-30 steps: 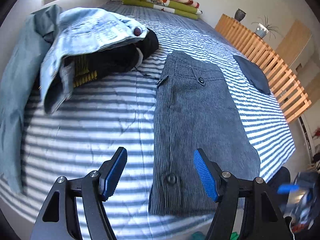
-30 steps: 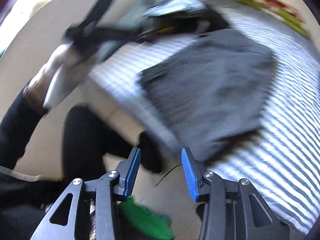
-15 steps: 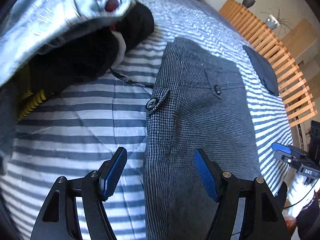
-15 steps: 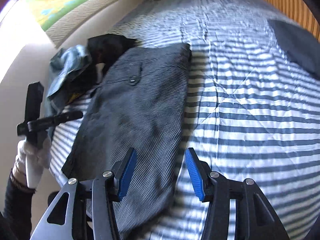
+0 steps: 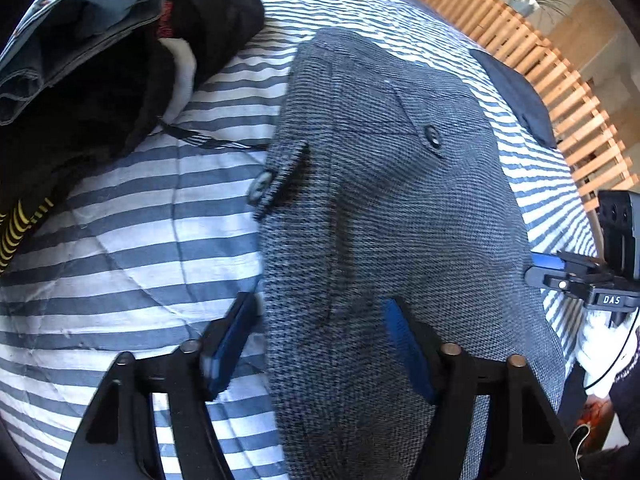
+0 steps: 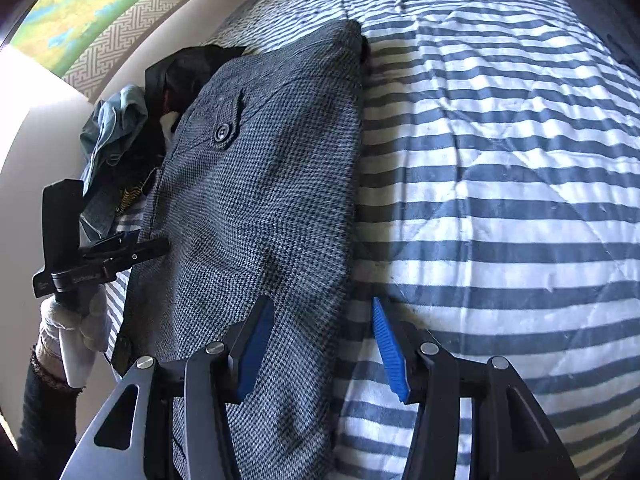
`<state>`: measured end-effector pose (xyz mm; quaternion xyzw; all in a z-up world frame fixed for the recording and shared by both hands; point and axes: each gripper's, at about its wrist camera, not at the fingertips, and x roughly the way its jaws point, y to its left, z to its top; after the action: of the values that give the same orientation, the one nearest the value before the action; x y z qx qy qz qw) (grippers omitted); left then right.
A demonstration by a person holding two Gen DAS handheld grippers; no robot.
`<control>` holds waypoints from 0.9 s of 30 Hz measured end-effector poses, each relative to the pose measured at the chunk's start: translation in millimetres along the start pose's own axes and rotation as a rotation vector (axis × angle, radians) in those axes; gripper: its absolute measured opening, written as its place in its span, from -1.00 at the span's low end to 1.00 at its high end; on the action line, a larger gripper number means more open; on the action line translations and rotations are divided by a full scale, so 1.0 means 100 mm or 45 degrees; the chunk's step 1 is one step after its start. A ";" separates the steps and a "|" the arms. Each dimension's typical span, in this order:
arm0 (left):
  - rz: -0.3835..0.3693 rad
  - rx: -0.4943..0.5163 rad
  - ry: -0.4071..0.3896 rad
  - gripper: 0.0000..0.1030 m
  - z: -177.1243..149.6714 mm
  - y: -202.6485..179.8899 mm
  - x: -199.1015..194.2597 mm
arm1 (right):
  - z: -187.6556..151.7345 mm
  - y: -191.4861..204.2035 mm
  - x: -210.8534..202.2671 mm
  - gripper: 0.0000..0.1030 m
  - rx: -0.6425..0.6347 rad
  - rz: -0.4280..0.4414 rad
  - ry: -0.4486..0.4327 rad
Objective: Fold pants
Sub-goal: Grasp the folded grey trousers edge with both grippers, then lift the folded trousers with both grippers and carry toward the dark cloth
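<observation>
Over the pants (image 5: 392,208), left gripper (image 5: 320,340) and right gripper (image 6: 320,344) straddle opposite edges, fingers spread.

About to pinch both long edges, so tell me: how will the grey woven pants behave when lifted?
The grey woven pants will likely sag between the left gripper and right gripper, as they already crease. The doubled fabric looks thick, so probably fairly heavy. The coarse weave should grip the ribbed pads.

You get bright daylight, both views. Right wrist: blown-out glare on the wall (image 6: 28,92) at 9 o'clock. Left wrist: left finger pad (image 5: 230,340) motion-blurred, fabric weave sharp. Heavy fisheye bending and dark corners at every edge.
</observation>
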<state>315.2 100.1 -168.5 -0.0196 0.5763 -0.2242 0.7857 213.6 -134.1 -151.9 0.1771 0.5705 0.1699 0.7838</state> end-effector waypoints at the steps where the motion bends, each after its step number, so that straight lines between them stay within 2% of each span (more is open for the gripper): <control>1: 0.004 0.000 -0.005 0.07 0.00 -0.02 0.00 | 0.01 0.03 0.01 -0.12 -0.019 0.015 0.010; 3: -0.004 -0.019 -0.018 -0.14 0.01 -0.02 0.01 | 0.02 0.11 0.07 -0.28 -0.051 0.019 0.022; 4: -0.012 -0.034 -0.025 -0.32 0.01 -0.01 0.00 | 0.02 0.14 0.10 -0.38 -0.073 0.022 0.028; 5: -0.032 -0.055 -0.034 -0.51 0.01 0.00 0.00 | 0.02 0.18 0.12 -0.57 -0.090 0.031 0.040; 6: -0.046 -0.071 -0.048 -0.58 0.01 0.01 -0.01 | 0.01 0.19 0.13 -0.78 -0.096 0.037 0.039; 8: -0.084 -0.105 -0.078 -0.76 0.00 0.05 -0.07 | 0.01 0.18 0.11 -0.87 -0.085 0.072 0.023; 12: -0.235 -0.210 -0.180 -0.79 -0.04 0.11 -0.32 | -0.01 0.14 -0.17 -0.90 -0.039 0.163 -0.070; 14: -0.292 -0.209 -0.236 -0.79 -0.07 0.07 -0.49 | -0.03 0.14 -0.37 -0.90 -0.034 0.207 -0.111; 19: -0.378 -0.254 -0.312 -0.79 -0.14 0.02 -0.77 | -0.14 0.21 -0.77 -0.90 -0.076 0.225 -0.183; 22: -0.378 -0.210 -0.378 -0.79 -0.20 -0.17 -1.06 | -0.18 0.28 -1.00 -0.90 -0.094 0.232 -0.241; 27: -0.415 -0.093 -0.451 -0.78 -0.23 -0.59 -1.55 | -0.32 0.23 -1.66 -0.90 -0.103 0.253 -0.381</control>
<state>238.9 110.6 -20.3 -0.1798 0.4264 -0.3200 0.8267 133.5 -189.1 -11.8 0.2242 0.4200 0.2410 0.8457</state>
